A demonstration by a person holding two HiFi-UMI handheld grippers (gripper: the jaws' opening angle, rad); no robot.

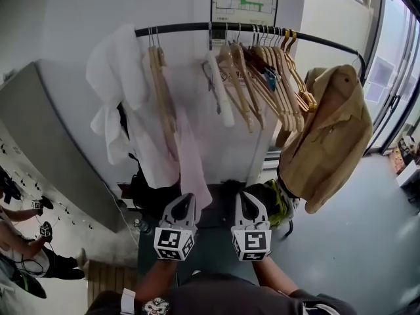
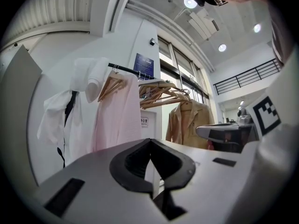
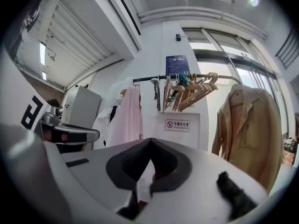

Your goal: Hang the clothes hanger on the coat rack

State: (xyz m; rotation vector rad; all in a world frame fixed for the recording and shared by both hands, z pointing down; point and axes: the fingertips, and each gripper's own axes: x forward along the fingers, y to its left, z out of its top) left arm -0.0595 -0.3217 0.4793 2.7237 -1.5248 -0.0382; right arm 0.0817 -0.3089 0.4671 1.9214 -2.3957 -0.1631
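Note:
A black rail [image 1: 197,27] of the coat rack runs across the top of the head view. On it hang a white garment [image 1: 118,77], a pink garment [image 1: 190,156] on a wooden hanger, several bare wooden hangers [image 1: 269,77] and a tan jacket [image 1: 328,136]. My left gripper [image 1: 185,201] and right gripper [image 1: 248,199] sit side by side low in front of the rack, well below the rail. Both are shut with nothing between the jaws. The left gripper view shows the pink garment [image 2: 117,115] ahead. The right gripper view shows the hangers [image 3: 191,90] and the jacket [image 3: 245,129].
A grey cabinet [image 1: 39,130] stands at the left, and a person [image 1: 26,241] is low beside it. Glass doors [image 1: 394,90] close off the right side. A chart [image 1: 244,2] hangs on the white wall behind the rail. Dark and green bags [image 1: 275,202] lie under the rack.

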